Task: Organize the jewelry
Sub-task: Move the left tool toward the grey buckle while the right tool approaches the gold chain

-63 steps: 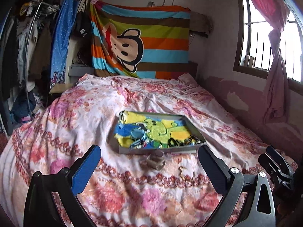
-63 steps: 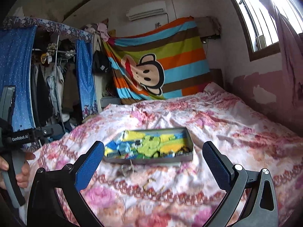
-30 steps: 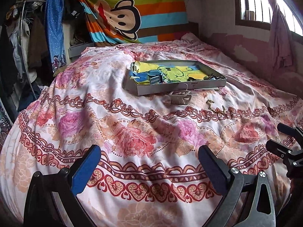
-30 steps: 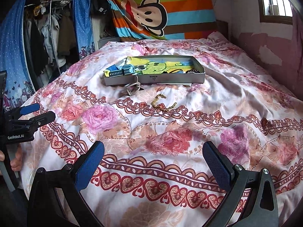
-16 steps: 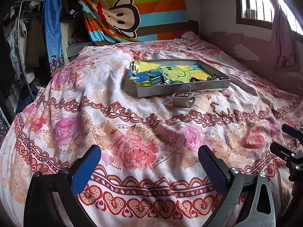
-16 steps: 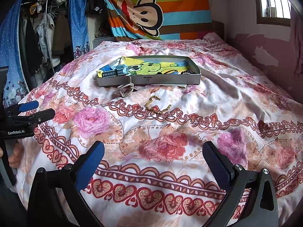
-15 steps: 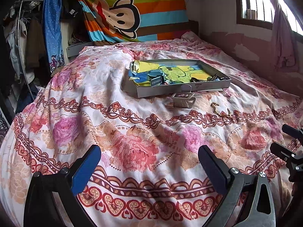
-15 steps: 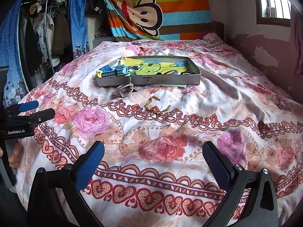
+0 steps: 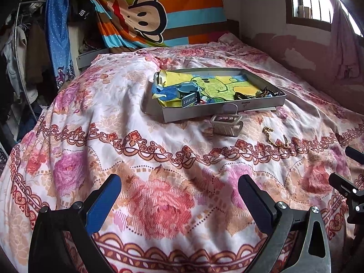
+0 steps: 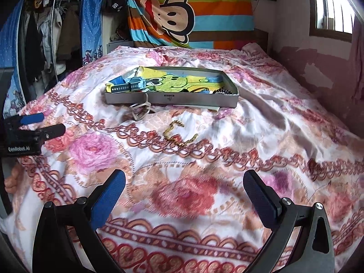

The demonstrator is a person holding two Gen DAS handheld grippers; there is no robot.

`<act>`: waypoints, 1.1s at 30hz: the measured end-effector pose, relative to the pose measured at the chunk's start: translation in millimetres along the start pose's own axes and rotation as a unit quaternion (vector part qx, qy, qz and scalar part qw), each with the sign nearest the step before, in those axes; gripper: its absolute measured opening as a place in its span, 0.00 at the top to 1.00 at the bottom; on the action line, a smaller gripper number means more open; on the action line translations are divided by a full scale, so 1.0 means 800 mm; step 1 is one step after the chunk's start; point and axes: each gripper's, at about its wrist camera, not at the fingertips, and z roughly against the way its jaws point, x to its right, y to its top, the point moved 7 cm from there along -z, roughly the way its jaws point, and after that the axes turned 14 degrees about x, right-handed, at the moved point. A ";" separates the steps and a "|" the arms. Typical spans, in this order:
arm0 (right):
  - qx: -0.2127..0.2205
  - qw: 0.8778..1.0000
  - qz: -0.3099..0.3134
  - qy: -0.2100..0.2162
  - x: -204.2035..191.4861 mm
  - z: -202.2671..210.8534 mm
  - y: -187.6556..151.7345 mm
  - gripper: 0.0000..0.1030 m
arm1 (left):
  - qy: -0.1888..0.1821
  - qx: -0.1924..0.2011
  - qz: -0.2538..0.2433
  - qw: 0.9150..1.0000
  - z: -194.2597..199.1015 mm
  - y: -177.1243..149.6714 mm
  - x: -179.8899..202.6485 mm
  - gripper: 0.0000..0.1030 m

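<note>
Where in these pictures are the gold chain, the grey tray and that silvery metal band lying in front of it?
gold chain (image 10: 178, 134), right wrist view, on its middle links.
grey tray (image 10: 193, 101), right wrist view, on its near wall.
metal band (image 9: 226, 122), left wrist view, on its top loop.

Bedroom, daylight coming in from the right.
A floral pink bedspread (image 9: 159, 159) covers the bed; a striped monkey blanket (image 10: 191, 11) hangs behind it, clothes crowd a rack (image 10: 45, 29) at left, and a barred window (image 9: 311, 0) glows above peeling pink wall (image 9: 295, 52).
</note>
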 end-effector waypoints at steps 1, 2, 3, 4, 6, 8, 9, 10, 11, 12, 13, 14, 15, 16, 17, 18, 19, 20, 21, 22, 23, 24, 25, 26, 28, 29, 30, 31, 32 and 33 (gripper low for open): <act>0.001 1.000 0.005 -0.002 0.001 -0.002 0.002 0.01 | 0.001 0.001 -0.001 1.000 -0.003 0.002 0.000 0.00; 0.003 1.000 0.011 -0.004 0.001 -0.005 0.003 0.01 | 0.001 0.001 -0.002 1.000 -0.006 0.004 0.000 0.00; 0.004 1.000 0.015 -0.005 0.001 -0.006 0.005 0.01 | 0.002 0.001 -0.002 1.000 -0.010 0.006 0.000 0.00; 0.004 1.000 0.019 -0.006 0.001 -0.008 0.006 0.01 | 0.002 0.002 -0.002 1.000 -0.013 0.007 0.001 0.00; 0.006 1.000 0.025 -0.007 0.002 -0.013 0.009 0.01 | 0.000 0.002 -0.001 1.000 -0.022 0.011 0.001 0.00; 0.006 1.000 0.029 -0.006 0.003 -0.017 0.010 0.01 | -0.001 0.001 0.000 1.000 -0.030 0.014 0.002 0.00; 0.007 1.000 0.030 -0.005 0.003 -0.019 0.011 0.01 | -0.002 0.001 0.000 1.000 -0.034 0.016 0.003 0.00; 0.006 0.999 0.032 -0.003 0.003 -0.021 0.012 0.01 | -0.002 0.002 0.000 1.000 -0.036 0.017 0.004 0.00; 0.006 0.999 0.035 -0.002 0.002 -0.023 0.012 0.01 | -0.003 0.003 0.000 1.000 -0.040 0.018 0.004 0.00; 0.005 0.999 0.038 0.000 0.002 -0.026 0.012 0.01 | -0.003 0.003 0.002 1.000 -0.043 0.019 0.005 0.00; 0.005 0.999 0.042 0.000 0.002 -0.029 0.013 0.01 | -0.005 0.002 0.003 1.000 -0.047 0.021 0.006 0.00; 0.005 0.999 0.043 0.000 0.002 -0.031 0.013 0.01 | -0.006 0.002 0.004 1.000 -0.050 0.022 0.006 0.00; 0.005 0.999 0.043 0.002 0.003 -0.033 0.014 0.01 | -0.006 0.002 0.005 1.000 -0.053 0.023 0.007 0.00; 0.005 0.999 0.042 0.004 0.003 -0.035 0.014 0.01 | -0.008 0.001 0.007 1.000 -0.057 0.024 0.008 0.00; 0.005 0.999 0.041 0.006 0.004 -0.037 0.015 0.01 | -0.009 0.000 0.008 1.000 -0.060 0.025 0.009 0.00; 0.004 0.999 0.040 0.007 0.005 -0.038 0.015 0.01 | -0.009 -0.001 0.009 1.000 -0.063 0.025 0.010 0.00; 0.003 0.999 0.040 0.008 0.006 -0.041 0.015 0.01 | -0.010 -0.002 0.009 1.000 -0.066 0.026 0.011 0.00; 0.001 0.999 0.038 0.009 0.007 -0.044 0.014 0.01 | -0.012 -0.003 0.011 1.000 -0.070 0.026 0.013 0.00; -0.002 0.999 0.036 0.010 0.008 -0.047 0.013 0.01 | -0.013 -0.004 0.012 1.000 -0.073 0.026 0.014 0.00; -0.006 0.999 0.034 0.011 0.010 -0.052 0.012 0.01 | -0.016 -0.006 0.013 1.000 -0.077 0.027 0.015 0.00; -0.009 0.999 0.033 0.012 0.010 -0.055 0.011 0.01 | -0.017 -0.008 0.013 1.000 -0.080 0.027 0.016 0.00; -0.012 0.999 0.030 0.012 0.012 -0.058 0.009 0.01 | -0.018 -0.010 0.014 1.000 -0.084 0.028 0.018 0.00; -0.015 0.999 0.028 0.013 0.014 -0.061 0.008 0.01 | -0.019 -0.012 0.015 1.000 -0.087 0.028 0.019 0.00; -0.018 0.999 0.025 0.013 0.014 -0.064 0.007 0.01 | -0.021 -0.014 0.016 1.000 -0.091 0.029 0.020 0.00; -0.024 0.999 0.016 0.015 0.017 -0.068 0.004 0.01 | -0.027 -0.020 0.020 0.999 -0.098 0.029 0.024 0.00; -0.026 0.999 0.012 0.017 0.019 -0.072 0.004 0.01 | -0.028 -0.022 0.022 0.999 -0.102 0.029 0.025 0.00; -0.029 0.999 0.009 0.017 0.020 -0.074 0.003 0.01 | -0.029 -0.024 0.024 0.999 -0.104 0.029 0.026 0.00; -0.032 0.999 0.007 0.017 0.021 -0.078 0.001 0.01 | -0.031 -0.028 0.026 0.999 -0.108 0.029 0.027 0.00; -0.034 0.999 0.005 0.017 0.022 -0.081 0.000 0.01 | -0.034 -0.032 0.028 0.998 -0.111 0.029 0.028 0.00; -0.038 0.999 0.004 0.018 0.022 -0.084 -0.002 0.01 | -0.037 -0.036 0.030 0.998 -0.115 0.029 0.030 0.00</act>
